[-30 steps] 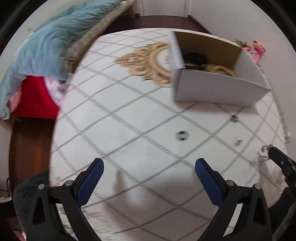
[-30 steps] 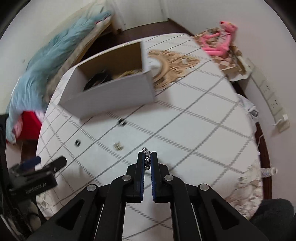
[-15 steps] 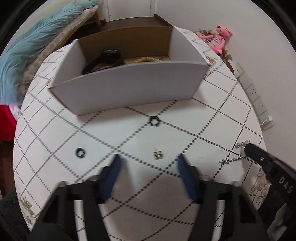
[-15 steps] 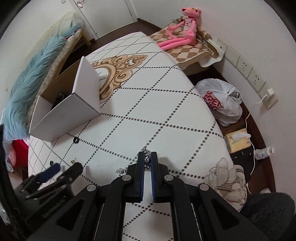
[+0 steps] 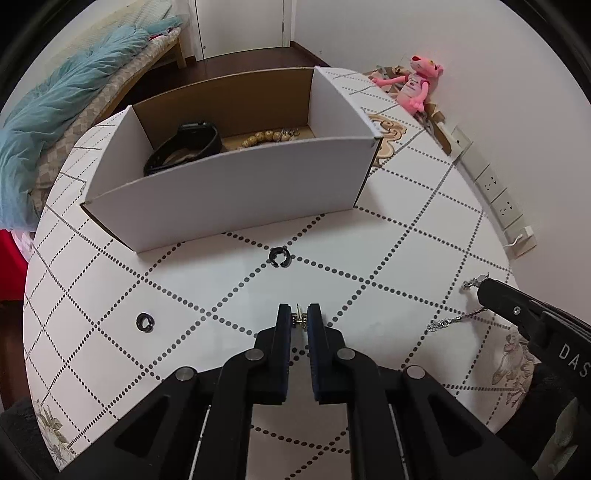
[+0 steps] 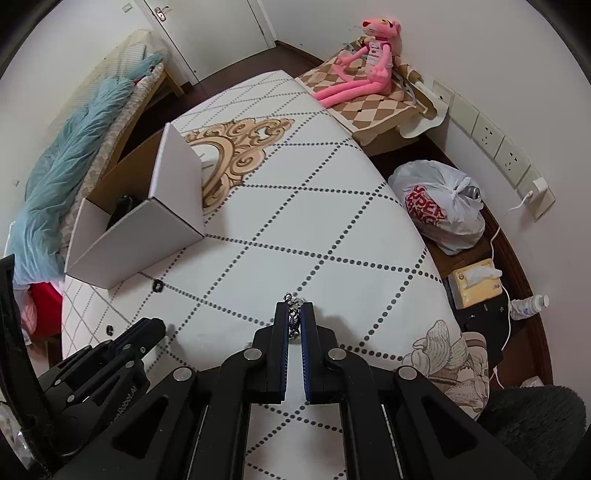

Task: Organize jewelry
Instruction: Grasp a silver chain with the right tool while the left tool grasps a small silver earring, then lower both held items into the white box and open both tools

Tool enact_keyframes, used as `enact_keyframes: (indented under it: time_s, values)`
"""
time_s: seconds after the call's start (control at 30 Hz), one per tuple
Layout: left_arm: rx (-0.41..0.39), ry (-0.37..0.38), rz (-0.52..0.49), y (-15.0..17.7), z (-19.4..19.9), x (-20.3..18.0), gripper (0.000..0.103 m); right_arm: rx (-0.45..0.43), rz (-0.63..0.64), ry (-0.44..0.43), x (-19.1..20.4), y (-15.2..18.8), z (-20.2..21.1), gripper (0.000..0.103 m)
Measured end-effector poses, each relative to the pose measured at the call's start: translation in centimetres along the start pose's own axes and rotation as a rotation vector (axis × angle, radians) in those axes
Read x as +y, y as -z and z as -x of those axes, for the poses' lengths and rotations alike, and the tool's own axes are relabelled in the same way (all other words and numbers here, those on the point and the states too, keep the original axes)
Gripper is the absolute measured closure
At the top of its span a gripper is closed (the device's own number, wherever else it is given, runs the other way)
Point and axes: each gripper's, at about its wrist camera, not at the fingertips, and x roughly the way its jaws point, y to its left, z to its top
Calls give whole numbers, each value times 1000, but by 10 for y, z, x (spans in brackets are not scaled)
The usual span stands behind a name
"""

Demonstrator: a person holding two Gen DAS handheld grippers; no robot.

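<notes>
Looking down over a round table [image 5: 388,236] covered in white cloth with a dotted diamond grid and a gold scroll motif [image 6: 236,147], I see a bedroom: a bed with a rumpled teal blanket [image 5: 55,110] to the left, a white door [image 6: 207,33] at the back, and a pink plush panther [image 6: 365,62] sprawled on a checked cushion by the wall sockets [image 6: 491,144].

On the table stands an open white cardboard box with a brown inside [image 5: 229,192]. It holds a black strap-like band [image 5: 184,146] and a string of tan beads [image 5: 266,138]; more small metal pieces lie beyond the beads, too small to name. On the cloth just in front of the box lies a small black open ring [image 5: 279,257], and a second black ring [image 5: 144,322] lies well to its left.

My left gripper [image 5: 299,321] has its blue-padded jaws drawn in tight on a small metal earring [image 5: 299,318], pinched at the tips, low over the cloth. My right gripper [image 6: 294,321] is clamped on a silver chain [image 6: 293,314], whose loose end droops to the table near the right edge in the left view.

Beside the table sit a white plastic bag with red lettering, partly readable as "SUPER" [image 6: 439,210], a yellow tissue box [image 6: 476,282] and a small bottle [image 6: 528,304]. The right gripper's body shows the letters "DAS".
</notes>
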Motion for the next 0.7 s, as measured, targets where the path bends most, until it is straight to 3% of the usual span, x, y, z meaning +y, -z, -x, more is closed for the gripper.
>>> enact_keyframes:
  time_s: [0.23,0.43,0.57,0.7]
  values:
    - [-52,64,23,-10,45,12,97,-44,23,-73,18,-14,33,97]
    - [-112,117,70,-49,94,45,97,-113,86,-181,56,-49,75,97]
    - [-118,128,96,-81,101,71,97,-128,133,-252,89,-81,85,97]
    - [-94,138,123,-111,92,97,97,-96,192,-268,124,-113,69,97]
